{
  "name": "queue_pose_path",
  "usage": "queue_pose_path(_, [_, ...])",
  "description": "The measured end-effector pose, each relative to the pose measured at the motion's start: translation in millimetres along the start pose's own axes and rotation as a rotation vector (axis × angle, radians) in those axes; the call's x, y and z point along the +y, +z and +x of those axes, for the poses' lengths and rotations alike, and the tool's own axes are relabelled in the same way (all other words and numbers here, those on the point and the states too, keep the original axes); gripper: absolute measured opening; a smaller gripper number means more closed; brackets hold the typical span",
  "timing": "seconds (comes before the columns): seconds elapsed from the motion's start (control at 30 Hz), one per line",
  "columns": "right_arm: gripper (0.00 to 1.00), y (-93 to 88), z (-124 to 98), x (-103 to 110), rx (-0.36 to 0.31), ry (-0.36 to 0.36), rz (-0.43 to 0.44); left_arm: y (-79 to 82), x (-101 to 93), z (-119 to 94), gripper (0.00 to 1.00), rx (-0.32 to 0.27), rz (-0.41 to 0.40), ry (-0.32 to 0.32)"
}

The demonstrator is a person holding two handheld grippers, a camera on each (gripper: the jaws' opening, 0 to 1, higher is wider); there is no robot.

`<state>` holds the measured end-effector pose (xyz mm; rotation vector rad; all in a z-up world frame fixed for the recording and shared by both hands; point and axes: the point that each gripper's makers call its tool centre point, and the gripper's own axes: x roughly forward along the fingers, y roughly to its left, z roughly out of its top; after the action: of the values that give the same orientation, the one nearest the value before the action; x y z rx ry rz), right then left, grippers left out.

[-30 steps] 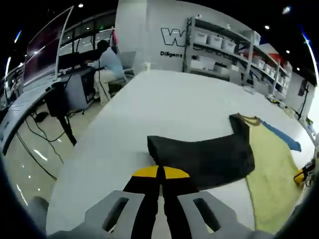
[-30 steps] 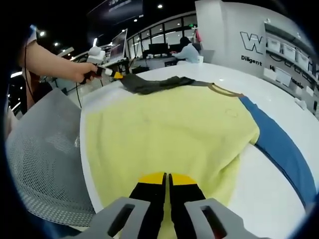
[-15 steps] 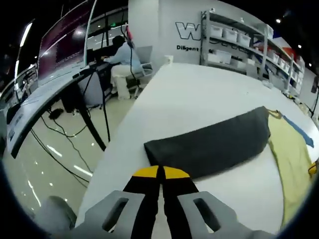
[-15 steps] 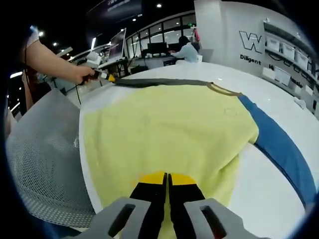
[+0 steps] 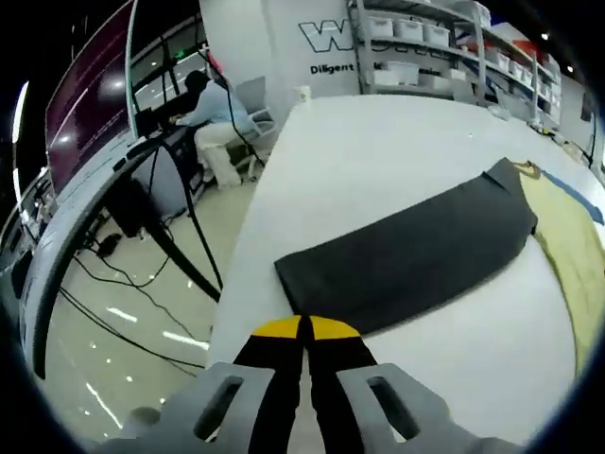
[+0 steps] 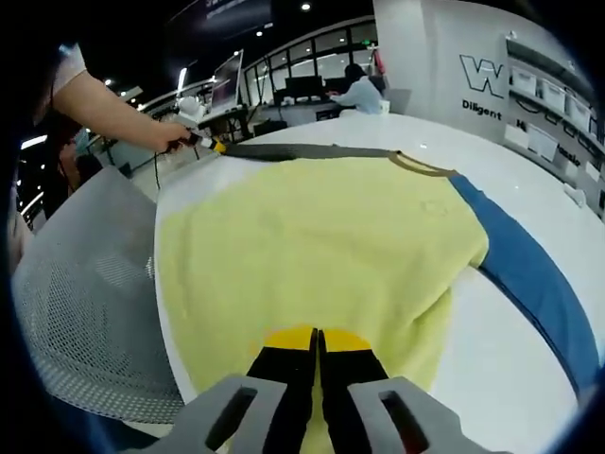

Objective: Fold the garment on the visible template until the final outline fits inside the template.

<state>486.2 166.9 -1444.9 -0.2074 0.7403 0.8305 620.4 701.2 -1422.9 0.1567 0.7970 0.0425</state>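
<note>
A garment lies on the white table (image 5: 378,142): a yellow body (image 6: 312,236), a dark grey sleeve (image 5: 406,246) and a blue sleeve (image 6: 529,284). My left gripper (image 5: 304,326) is shut on the cuff end of the grey sleeve, which lies flat and stretched away from the yellow body (image 5: 572,236). In the right gripper view the same left gripper (image 6: 203,142) sits in a person's hand (image 6: 165,135) at the far left, with the grey sleeve (image 6: 302,151) drawn out in a thin line. My right gripper (image 6: 317,331) is shut on the near yellow hem. The brown collar (image 6: 421,165) shows at the far side.
A grey mesh chair (image 6: 76,312) stands close to the table's edge on the left. Beyond the table's left edge the floor holds cables and desks, with a seated person (image 5: 213,113). Shelves of bins (image 5: 425,38) line the back wall.
The left gripper has drawn the grey sleeve outward toward the table edge, so it went from bunched to flat and straight. The right gripper has stayed on the hem.
</note>
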Motion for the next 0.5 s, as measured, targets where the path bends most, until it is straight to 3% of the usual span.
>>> queue_pose_path(0.03, [0.0, 1.1, -1, -3, 0.004, 0.0, -0.004, -10.5, -6.6, 1, 0.0, 0.065, -0.014, -0.044])
queue_pose_path(0.07, [0.0, 2.8, -3, -5, 0.001, 0.001, -0.005, 1.7, -0.1, -1, 0.01, 0.031, -0.002, -0.016])
queue_pose_path(0.1, [0.0, 6.2, -4, -11, -0.009, -0.002, -0.001, 4.2, 11.0, 8, 0.02, 0.024, 0.017, 0.002])
queue_pose_path(0.13, [0.01, 8.5, -6, -18, -0.016, -0.013, 0.005, 10.4, 25.0, 8, 0.03, 0.007, 0.044, 0.057])
queue_pose_path(0.2, [0.02, 19.4, -10, -36, -0.051, -0.046, 0.038, 26.3, 38.4, 1, 0.0, -0.069, 0.0, 0.124])
queue_pose_path(0.27, [0.02, 27.7, -13, -53, -0.078, -0.076, 0.048, 34.2, 25.6, -6, 0.01, -0.076, -0.008, 0.088])
queue_pose_path(0.33, [0.05, 34.9, -16, -73, -0.099, -0.104, 0.062, 54.9, 12.1, -15, 0.0, -0.125, 0.059, 0.1])
queue_pose_path(0.37, [0.06, 37.1, -18, -87, -0.105, -0.127, 0.056, 64.9, -1.8, -10, 0.0, -0.143, 0.028, 0.044])
queue_pose_path(0.47, [0.1, 40.1, -22, -125, -0.109, -0.208, 0.053, 86.3, -34.7, 5, 0.07, -0.166, 0.052, -0.062])
queue_pose_path(0.5, [0.13, 40.5, -23, -135, -0.11, -0.224, 0.048, 93.0, -58.5, 7, 0.1, -0.18, 0.057, -0.12])
